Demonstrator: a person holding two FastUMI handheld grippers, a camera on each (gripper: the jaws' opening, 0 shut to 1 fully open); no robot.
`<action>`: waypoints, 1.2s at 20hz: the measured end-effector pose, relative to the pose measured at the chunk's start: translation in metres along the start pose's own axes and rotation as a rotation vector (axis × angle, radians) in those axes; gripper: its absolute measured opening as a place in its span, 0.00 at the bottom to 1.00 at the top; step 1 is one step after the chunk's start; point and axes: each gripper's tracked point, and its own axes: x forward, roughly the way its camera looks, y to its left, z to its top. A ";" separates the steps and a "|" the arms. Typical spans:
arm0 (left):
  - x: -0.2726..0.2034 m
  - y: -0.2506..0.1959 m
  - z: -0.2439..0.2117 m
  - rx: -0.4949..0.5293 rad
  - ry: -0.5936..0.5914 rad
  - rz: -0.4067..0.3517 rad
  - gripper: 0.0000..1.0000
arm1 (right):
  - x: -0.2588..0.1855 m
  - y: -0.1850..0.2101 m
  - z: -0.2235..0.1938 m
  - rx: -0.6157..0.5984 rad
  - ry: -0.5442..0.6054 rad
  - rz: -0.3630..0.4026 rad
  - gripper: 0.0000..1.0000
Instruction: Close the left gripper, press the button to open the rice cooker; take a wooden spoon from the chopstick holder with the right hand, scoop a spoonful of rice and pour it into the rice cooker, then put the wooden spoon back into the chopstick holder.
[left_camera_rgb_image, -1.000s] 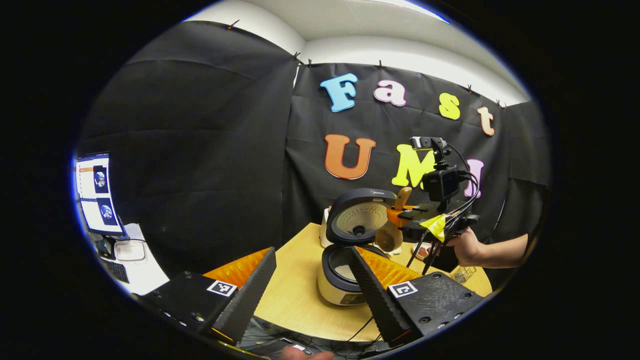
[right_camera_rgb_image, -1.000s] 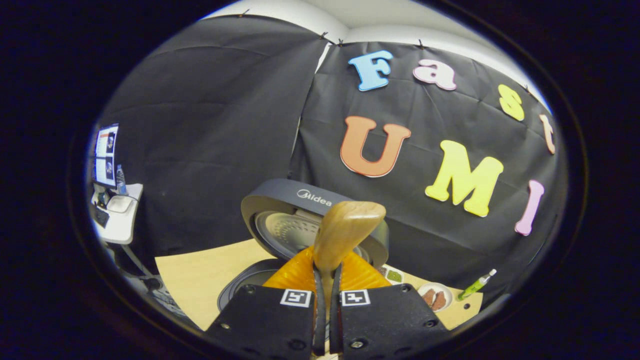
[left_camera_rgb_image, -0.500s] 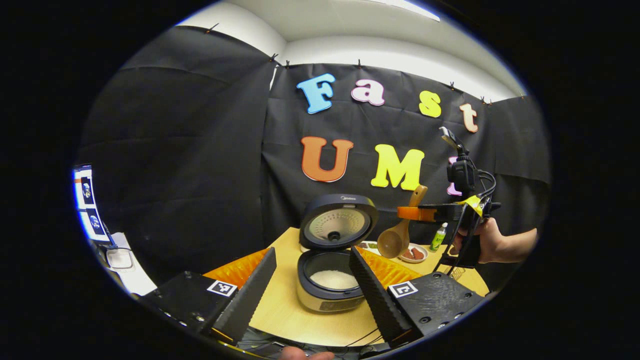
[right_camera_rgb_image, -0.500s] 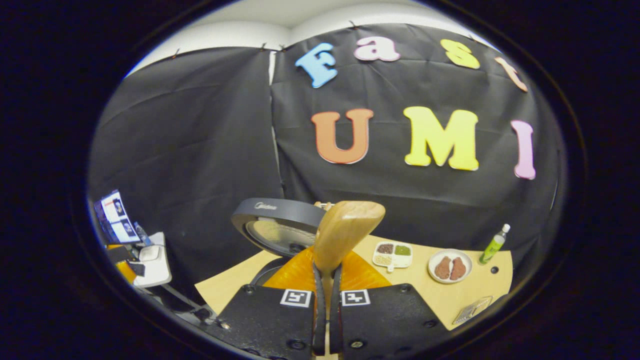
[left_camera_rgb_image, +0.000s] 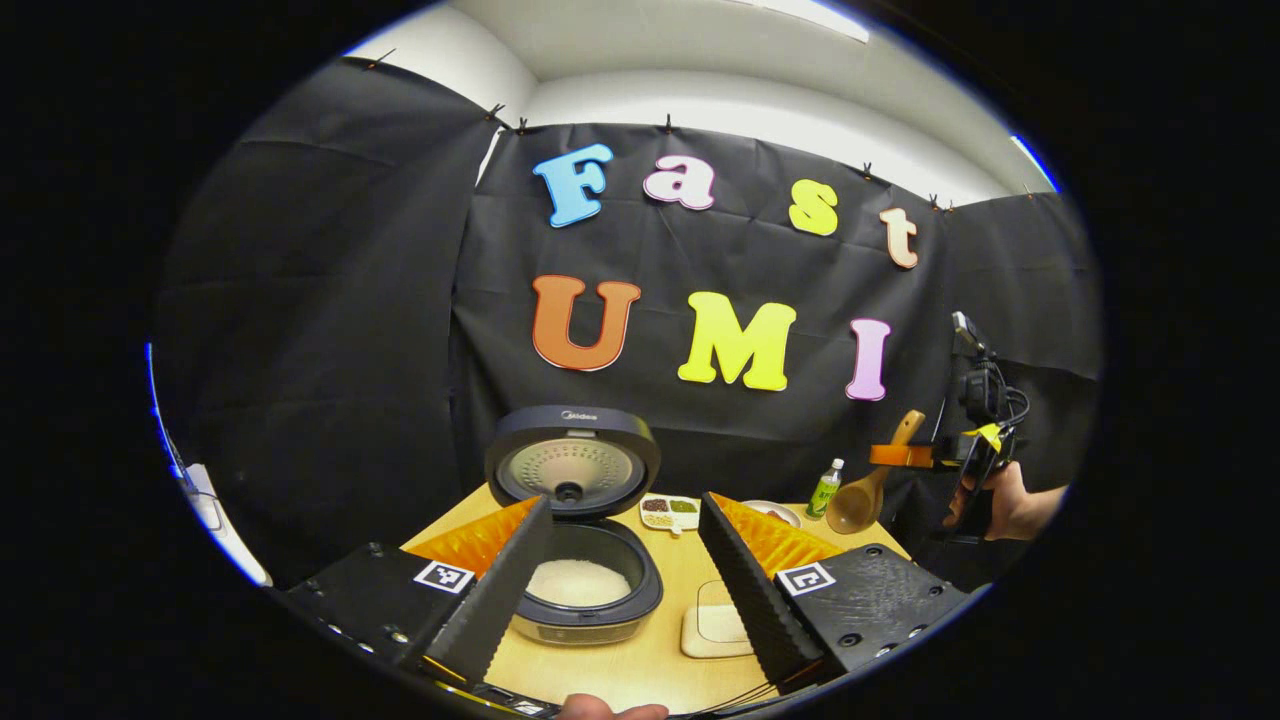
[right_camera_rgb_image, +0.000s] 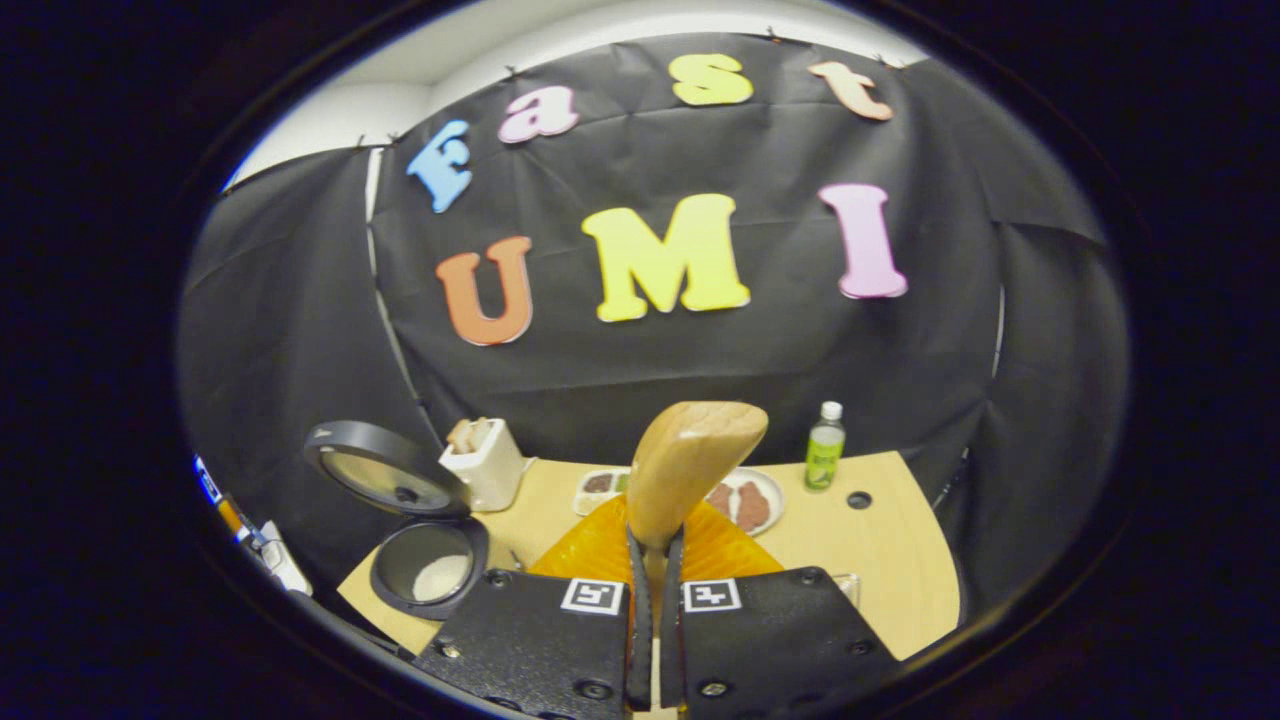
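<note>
The rice cooker (left_camera_rgb_image: 585, 615) stands open on the wooden table, lid (left_camera_rgb_image: 572, 468) upright and white rice (left_camera_rgb_image: 578, 582) in its pot. My left gripper (left_camera_rgb_image: 625, 500) is open, with the cooker seen between its spread fingers. To the far right a hand (left_camera_rgb_image: 1012, 503) holds my right gripper (left_camera_rgb_image: 895, 456), which is shut on the wooden spoon (left_camera_rgb_image: 862, 497), bowl hanging down. In the right gripper view the spoon's handle (right_camera_rgb_image: 692, 462) rises from the shut right gripper (right_camera_rgb_image: 650, 535). The white chopstick holder (right_camera_rgb_image: 487, 462) stands behind the open cooker (right_camera_rgb_image: 428, 566) at the left.
A green bottle (right_camera_rgb_image: 823, 458), a plate of brown food (right_camera_rgb_image: 748, 500) and a sectioned dish (right_camera_rgb_image: 598, 485) line the table's back. A hole (right_camera_rgb_image: 858, 499) sits near the right edge. A pale square container (left_camera_rgb_image: 715, 625) lies right of the cooker. A clear container (right_camera_rgb_image: 850, 585) rests beside my right gripper.
My right gripper has carried the spoon away from above the cooker, off to the right. The left gripper view has swung, so the cooker now sits lower and farther left.
</note>
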 end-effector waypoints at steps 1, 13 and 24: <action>0.005 -0.007 0.001 -0.008 0.004 -0.004 0.95 | 0.005 -0.022 -0.005 0.020 0.006 -0.025 0.09; 0.026 -0.035 0.012 -0.007 0.037 0.056 0.95 | 0.073 -0.177 -0.102 0.114 0.129 -0.195 0.10; 0.033 -0.032 0.024 0.000 0.052 0.075 0.95 | 0.103 -0.193 -0.135 0.235 0.137 -0.194 0.20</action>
